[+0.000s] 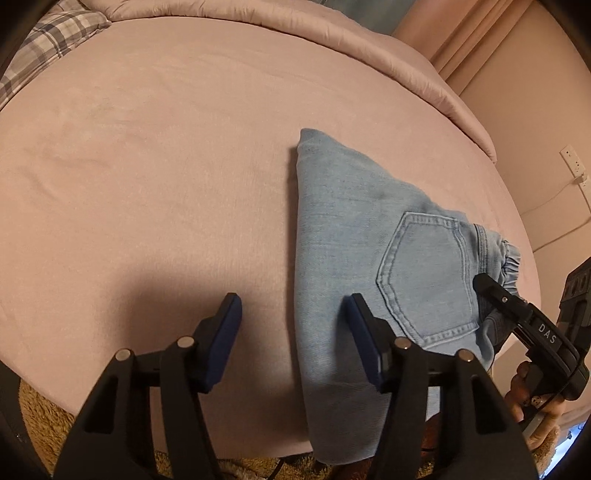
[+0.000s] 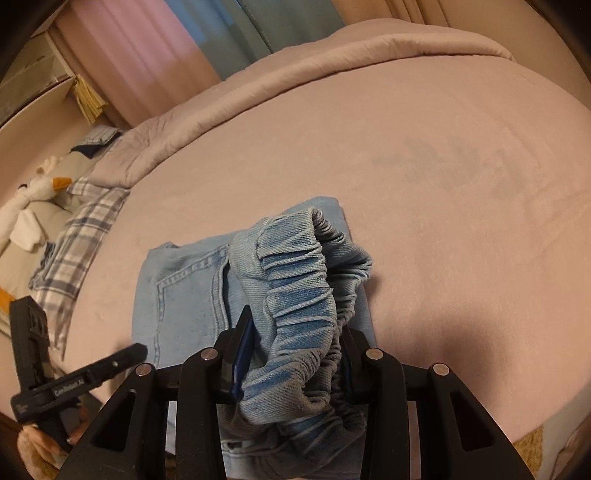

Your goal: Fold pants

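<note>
Light-blue jeans (image 1: 351,229), folded lengthwise, lie on the pink bed sheet (image 1: 147,166) with a back pocket (image 1: 424,273) facing up. My left gripper (image 1: 293,332) stands open over the near part of the jeans. Its right finger is over the denim, its left finger over bare sheet, and the jeans' long edge runs between them untouched. In the right wrist view my right gripper (image 2: 295,339) is shut on the gathered elastic waistband (image 2: 295,280), which is lifted and bunched above the rest of the jeans (image 2: 177,280). The right gripper (image 1: 487,291) also shows at the waistband corner.
A folded pink duvet (image 1: 332,33) lies along the far side of the bed. A plaid pillow (image 2: 81,229) and a white stuffed toy (image 2: 33,195) sit at the head end. A shaggy rug (image 1: 40,424) shows below the near bed edge. A person's hand (image 1: 532,406) holds the right gripper.
</note>
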The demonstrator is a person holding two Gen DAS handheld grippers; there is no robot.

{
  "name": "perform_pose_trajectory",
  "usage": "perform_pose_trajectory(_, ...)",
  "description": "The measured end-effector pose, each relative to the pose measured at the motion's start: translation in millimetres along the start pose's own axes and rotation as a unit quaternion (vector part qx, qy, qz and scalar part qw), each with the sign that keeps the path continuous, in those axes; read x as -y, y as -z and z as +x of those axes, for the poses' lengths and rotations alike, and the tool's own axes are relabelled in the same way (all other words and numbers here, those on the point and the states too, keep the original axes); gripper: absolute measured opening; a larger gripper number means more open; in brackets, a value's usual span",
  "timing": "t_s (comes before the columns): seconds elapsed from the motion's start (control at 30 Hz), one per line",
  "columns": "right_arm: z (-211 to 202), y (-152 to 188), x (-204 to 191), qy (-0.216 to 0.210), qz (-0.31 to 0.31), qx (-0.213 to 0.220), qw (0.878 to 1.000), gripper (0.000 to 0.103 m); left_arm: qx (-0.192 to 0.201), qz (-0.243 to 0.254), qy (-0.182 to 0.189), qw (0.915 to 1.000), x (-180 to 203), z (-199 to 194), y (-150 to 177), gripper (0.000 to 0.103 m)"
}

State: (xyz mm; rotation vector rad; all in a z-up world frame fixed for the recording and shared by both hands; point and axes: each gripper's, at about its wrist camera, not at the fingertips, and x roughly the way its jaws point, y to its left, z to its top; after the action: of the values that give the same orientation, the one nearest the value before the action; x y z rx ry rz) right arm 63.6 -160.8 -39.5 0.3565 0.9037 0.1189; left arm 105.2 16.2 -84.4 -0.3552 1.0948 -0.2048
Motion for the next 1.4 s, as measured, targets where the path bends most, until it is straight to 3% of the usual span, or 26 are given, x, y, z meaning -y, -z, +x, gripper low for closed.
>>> perform_pose_trajectory(0.33,-5,9,0,0.014,0.007,0.005,1.000,0.040,0.007,0.003,0.015,0.9999,-6,-8,25,0.061)
perform_pose_trajectory(0.47,-6,11,-1,0.027,-0.001,0.008,1.000,0.045,0.001,-0.016,0.037,0.9992,-13,-14,34,0.061)
perform_pose_trajectory(0.57,-9,12,-4,0.049,-0.007,0.010,0.999,0.056,-0.009,-0.020,0.051,0.9985,-14,-19,40,0.061)
perform_pose_trajectory(0.7,-20,16,-8,0.084,-0.036,0.016,0.996,0.067,-0.032,-0.028,0.080,0.9959,-18,-28,45,0.071)
perform_pose_trajectory(0.77,-27,16,-7,0.086,-0.029,0.013,0.996,0.073,-0.019,-0.034,0.095,0.9947,-21,-34,44,0.074)
perform_pose_trajectory(0.83,-38,14,-2,0.090,-0.018,0.018,0.996,0.079,0.001,-0.042,0.100,0.9942,-23,-40,40,0.085)
perform_pose_trajectory(0.93,-52,13,5,0.065,-0.007,0.030,0.997,0.093,0.018,-0.046,0.099,0.9939,-25,-42,34,0.092)
perform_pose_trajectory(1.03,-49,13,15,0.008,0.020,0.019,1.000,0.093,0.007,-0.042,0.098,0.9943,-22,-30,29,0.093)
perform_pose_trajectory(1.13,-29,15,23,-0.013,0.048,-0.011,0.999,0.093,-0.020,-0.044,0.112,0.9925,-18,-15,25,0.092)
perform_pose_trajectory(1.23,-12,19,31,-0.032,0.066,-0.032,0.997,0.093,-0.017,-0.041,0.116,0.9922,-16,-12,19,0.091)
perform_pose_trajectory(1.4,-4,23,38,-0.082,0.082,-0.038,0.993,0.089,-0.026,-0.018,0.118,0.9925,-3,2,9,0.075)
